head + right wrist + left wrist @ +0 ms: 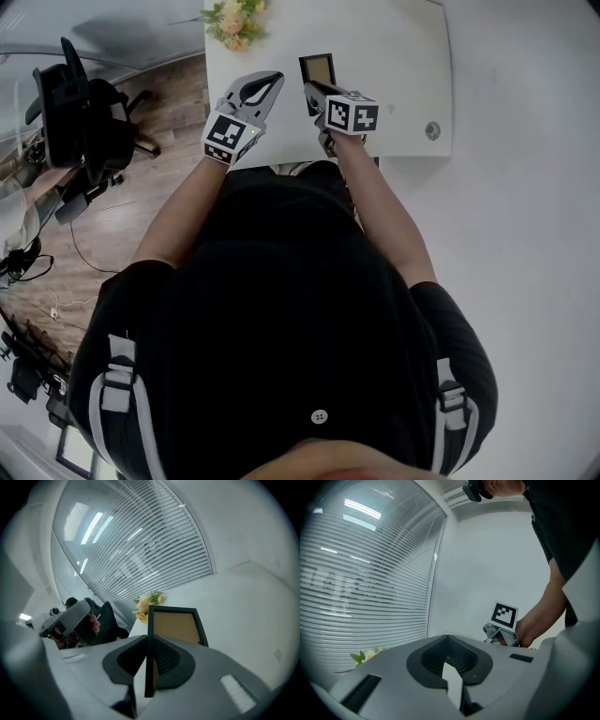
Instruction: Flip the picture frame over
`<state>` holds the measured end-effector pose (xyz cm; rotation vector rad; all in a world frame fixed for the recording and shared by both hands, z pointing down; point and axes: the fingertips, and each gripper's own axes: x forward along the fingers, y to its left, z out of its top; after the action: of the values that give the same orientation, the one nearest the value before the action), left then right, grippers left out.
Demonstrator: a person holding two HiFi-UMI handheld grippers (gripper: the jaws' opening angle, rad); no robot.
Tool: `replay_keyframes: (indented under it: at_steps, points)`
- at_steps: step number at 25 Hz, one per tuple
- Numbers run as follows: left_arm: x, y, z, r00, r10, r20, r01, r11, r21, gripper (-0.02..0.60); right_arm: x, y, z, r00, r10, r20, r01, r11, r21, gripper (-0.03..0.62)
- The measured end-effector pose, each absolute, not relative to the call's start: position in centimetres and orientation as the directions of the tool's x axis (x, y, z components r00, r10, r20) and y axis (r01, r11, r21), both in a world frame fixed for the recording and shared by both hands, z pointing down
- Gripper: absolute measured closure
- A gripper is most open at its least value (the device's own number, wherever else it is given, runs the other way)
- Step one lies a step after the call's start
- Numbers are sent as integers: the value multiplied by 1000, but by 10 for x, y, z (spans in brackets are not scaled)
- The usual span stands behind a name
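You can read no words or numbers here. The left cube (230, 138) on your left gripper (273, 83) and the right cube (353, 113) on your right gripper (311, 91) show only black and white squares, not letters.
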<state>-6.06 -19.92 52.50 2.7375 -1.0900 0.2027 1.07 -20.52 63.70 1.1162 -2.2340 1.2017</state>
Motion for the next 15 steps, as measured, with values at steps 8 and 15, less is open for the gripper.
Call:
replay_keyframes:
  at_steps: [8, 15]
  points:
    - [-58, -194, 521, 726, -662, 188, -685, -719, 114, 577, 1, -202, 619, -738, -485, 470, -631, 248, -735, 543]
    - [-63, -192, 523, 724, -664, 186, -688, -716, 123, 577, -8, -199, 613, -814, -471, 340, -478, 209, -853, 543]
